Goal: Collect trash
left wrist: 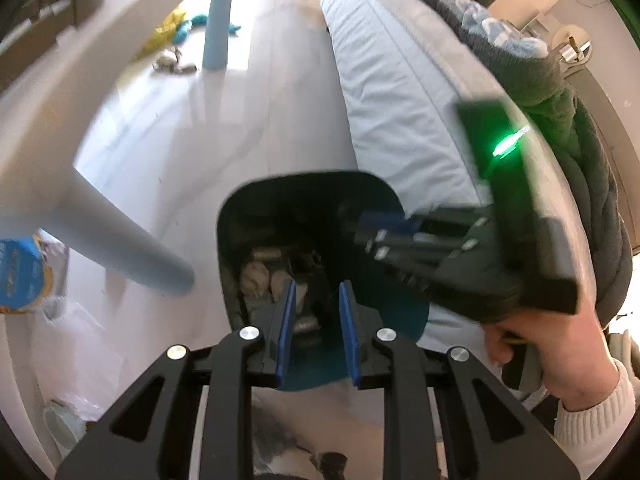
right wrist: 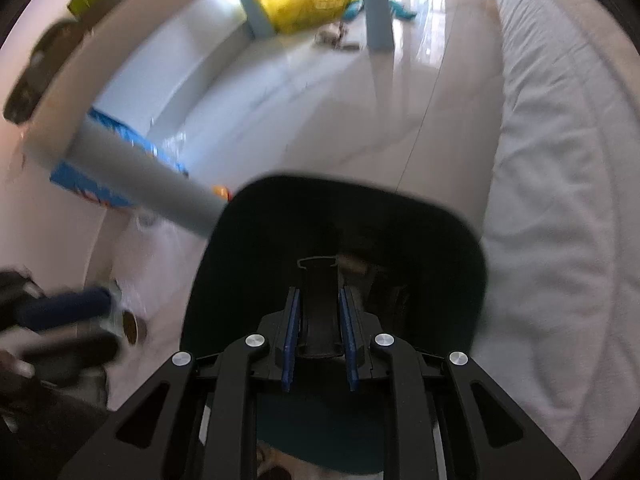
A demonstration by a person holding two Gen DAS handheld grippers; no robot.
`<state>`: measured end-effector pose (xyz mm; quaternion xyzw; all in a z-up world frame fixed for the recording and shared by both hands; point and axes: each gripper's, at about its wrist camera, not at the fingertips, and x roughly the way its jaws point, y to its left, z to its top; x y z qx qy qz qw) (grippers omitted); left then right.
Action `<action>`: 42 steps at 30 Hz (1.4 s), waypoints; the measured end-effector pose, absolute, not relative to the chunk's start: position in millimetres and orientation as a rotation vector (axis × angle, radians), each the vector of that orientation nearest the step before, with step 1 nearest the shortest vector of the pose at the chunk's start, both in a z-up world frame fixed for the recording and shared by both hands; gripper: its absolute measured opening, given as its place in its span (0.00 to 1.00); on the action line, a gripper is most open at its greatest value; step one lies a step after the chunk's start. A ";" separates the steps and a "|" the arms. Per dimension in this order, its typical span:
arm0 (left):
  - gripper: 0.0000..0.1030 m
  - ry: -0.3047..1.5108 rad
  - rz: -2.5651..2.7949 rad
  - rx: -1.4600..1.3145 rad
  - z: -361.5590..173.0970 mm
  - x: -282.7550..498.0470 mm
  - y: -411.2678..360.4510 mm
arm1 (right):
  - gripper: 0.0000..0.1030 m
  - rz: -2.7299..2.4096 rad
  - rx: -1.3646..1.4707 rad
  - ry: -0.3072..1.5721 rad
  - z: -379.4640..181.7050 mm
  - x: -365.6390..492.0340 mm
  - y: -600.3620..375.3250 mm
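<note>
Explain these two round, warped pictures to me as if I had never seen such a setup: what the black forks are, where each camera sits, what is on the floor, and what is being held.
There is no robot. A person holds a two-finger gripper in each hand, and each carries a wide-angle camera looking along its fingers.

The left wrist view shows the left gripper above a dark bin on the floor, with nothing between its fingers. The other tool and the hand holding it enter from the right.

The right wrist view shows the right gripper over the same bin, shut on a dark object; it is too dim to name.

Around it are blue table legs, a yellow bag, a blue packet and a pale bed edge.
</note>
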<state>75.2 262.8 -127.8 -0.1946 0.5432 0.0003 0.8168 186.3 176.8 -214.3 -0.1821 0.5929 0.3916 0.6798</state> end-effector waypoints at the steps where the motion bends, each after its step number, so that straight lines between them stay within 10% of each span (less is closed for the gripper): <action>1: 0.27 1.145 0.009 -0.402 -124.0 74.7 262.5 | 0.20 0.877 -0.422 1.343 -218.7 184.1 178.1; 3: 0.46 1.118 0.027 -0.378 -116.8 73.9 261.8 | 0.20 0.872 -0.446 1.359 -225.5 180.4 179.9; 8: 0.53 1.023 0.068 -0.356 -89.2 66.9 263.4 | 0.21 0.852 -0.496 1.403 -242.2 173.5 182.2; 11: 0.63 0.962 0.088 -0.344 -72.3 61.0 262.1 | 0.53 0.850 -0.516 1.416 -244.7 170.0 180.4; 20: 0.90 0.753 0.095 -0.252 -7.7 35.7 237.4 | 0.67 0.855 -0.536 1.296 -207.4 155.9 165.8; 32: 0.97 0.568 0.203 -0.165 54.2 -14.7 193.1 | 0.97 0.899 -0.375 0.987 -104.6 126.7 93.2; 42: 0.97 0.515 0.263 -0.117 63.3 -44.5 162.0 | 0.97 0.764 -0.246 0.647 -0.7 81.6 -23.8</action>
